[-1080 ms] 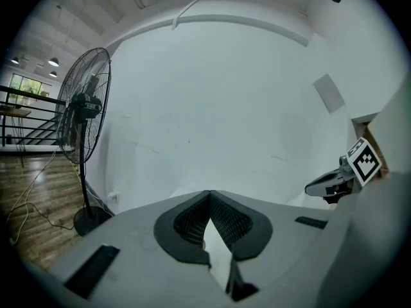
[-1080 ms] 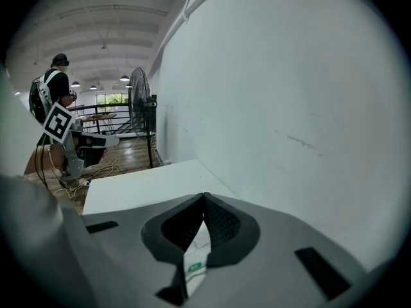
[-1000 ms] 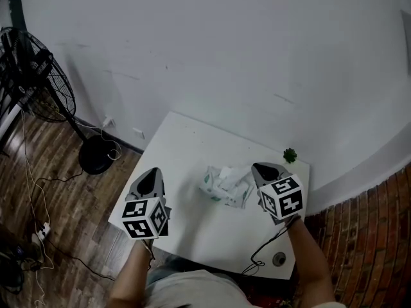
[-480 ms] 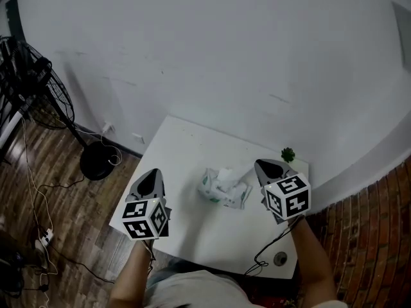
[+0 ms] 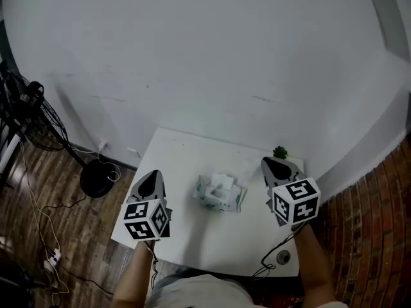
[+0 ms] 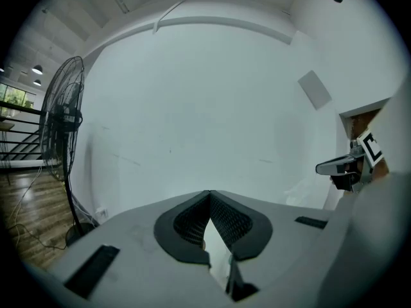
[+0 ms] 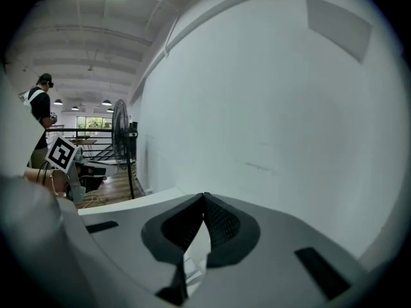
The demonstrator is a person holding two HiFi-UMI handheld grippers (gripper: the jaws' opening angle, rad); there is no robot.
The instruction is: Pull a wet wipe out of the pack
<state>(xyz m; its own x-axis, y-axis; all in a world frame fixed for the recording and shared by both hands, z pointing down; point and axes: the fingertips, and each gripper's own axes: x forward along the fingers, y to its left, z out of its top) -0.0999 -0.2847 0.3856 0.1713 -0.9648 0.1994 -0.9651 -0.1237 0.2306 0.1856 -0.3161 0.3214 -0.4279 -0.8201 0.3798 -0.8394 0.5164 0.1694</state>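
The wet wipe pack (image 5: 219,194) lies in the middle of the white table (image 5: 173,153), and a white wipe (image 5: 223,183) sticks up from its top. My left gripper (image 5: 151,174) hovers to the left of the pack, apart from it, its jaws shut on nothing. To the pack's right, also apart from it, my right gripper (image 5: 270,164) is shut and empty. The left gripper view shows the closed tips (image 6: 209,194) pointing at the wall. The right gripper view shows the same (image 7: 204,196). Neither gripper view shows the pack.
A small green plant (image 5: 280,152) stands at the table's far right corner. A cable and a round fitting (image 5: 282,257) sit at the near right edge. A floor fan (image 5: 29,111) with cables stands to the left. The wall lies close behind the table.
My right gripper has drawn a little to the right, away from the pack. The left gripper has hardly moved. The head view has tilted up toward the wall.
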